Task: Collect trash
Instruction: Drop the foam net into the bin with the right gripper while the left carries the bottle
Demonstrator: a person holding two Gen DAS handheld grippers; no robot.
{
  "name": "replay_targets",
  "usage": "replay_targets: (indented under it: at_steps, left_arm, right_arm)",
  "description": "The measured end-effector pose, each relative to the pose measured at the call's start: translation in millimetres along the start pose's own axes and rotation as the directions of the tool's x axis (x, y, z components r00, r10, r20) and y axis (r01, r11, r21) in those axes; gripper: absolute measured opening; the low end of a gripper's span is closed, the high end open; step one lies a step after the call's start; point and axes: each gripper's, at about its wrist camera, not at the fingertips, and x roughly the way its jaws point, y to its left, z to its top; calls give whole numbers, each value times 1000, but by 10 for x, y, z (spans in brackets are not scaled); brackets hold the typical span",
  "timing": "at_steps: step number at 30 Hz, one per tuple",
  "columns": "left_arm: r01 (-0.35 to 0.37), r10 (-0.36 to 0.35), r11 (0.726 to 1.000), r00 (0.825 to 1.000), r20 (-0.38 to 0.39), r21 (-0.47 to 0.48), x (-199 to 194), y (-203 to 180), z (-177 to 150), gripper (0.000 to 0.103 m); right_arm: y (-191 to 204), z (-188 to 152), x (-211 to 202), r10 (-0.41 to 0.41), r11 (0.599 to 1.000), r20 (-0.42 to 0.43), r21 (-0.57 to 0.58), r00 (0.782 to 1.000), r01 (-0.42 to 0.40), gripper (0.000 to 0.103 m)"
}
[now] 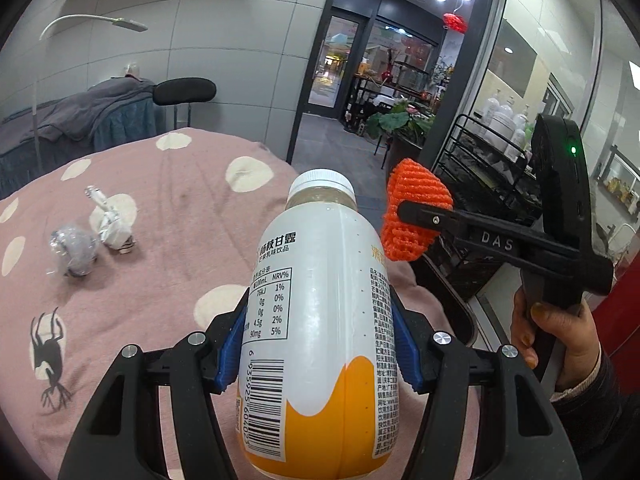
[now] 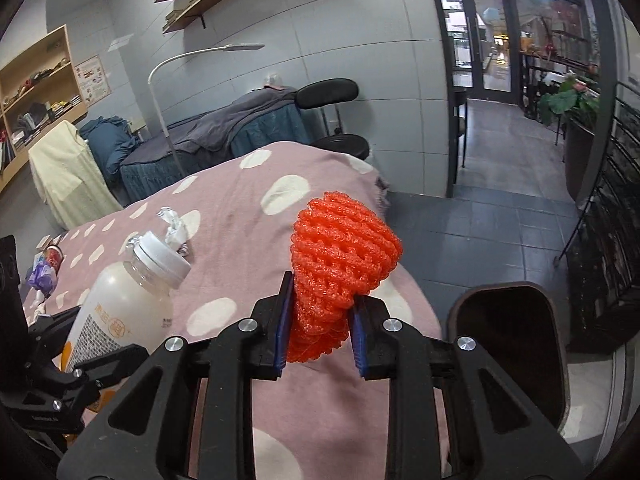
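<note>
My left gripper is shut on a white and orange drink bottle with a white cap, held above the pink bed cover; the bottle also shows at the lower left of the right wrist view. Squeezed between the blue pads of my right gripper is an orange foam net. From the left wrist camera, that right gripper and the net hang just right of the bottle's cap. A dark open bin stands on the floor beside the bed, right of the net. Crumpled paper and a clear plastic ball lie on the cover.
The pink dotted bed cover fills the lower left. More litter, a purple wrapper and a small cup, lies at its far left. A black wire rack stands on the right. A hand holds the right gripper's handle.
</note>
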Motion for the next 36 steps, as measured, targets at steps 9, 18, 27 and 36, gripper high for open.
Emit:
replay_targets:
  at_steps: [9,18,27,36]
  left_arm:
    - [98,-95,992,995,-31,78,337,-568,138,60]
    - [147,-141,984,988,-66,105,570,-876,177,60]
    - [176,-163,977,980,-114,117,750,-1084,144,60]
    - [204,-184,971,971,-155,123,884,-1223,137,60]
  right_arm:
    - [-946,-468,-196,-200,971,-35,130,979,203,26]
    - [-1583,-911,85,-287,924,-153,217,945,316,26]
    - [-2094,-1308,667,-297,888,-309,257,904,380,26]
    - [-2343,-1530,999,-311,860,-386,275,868,430,66]
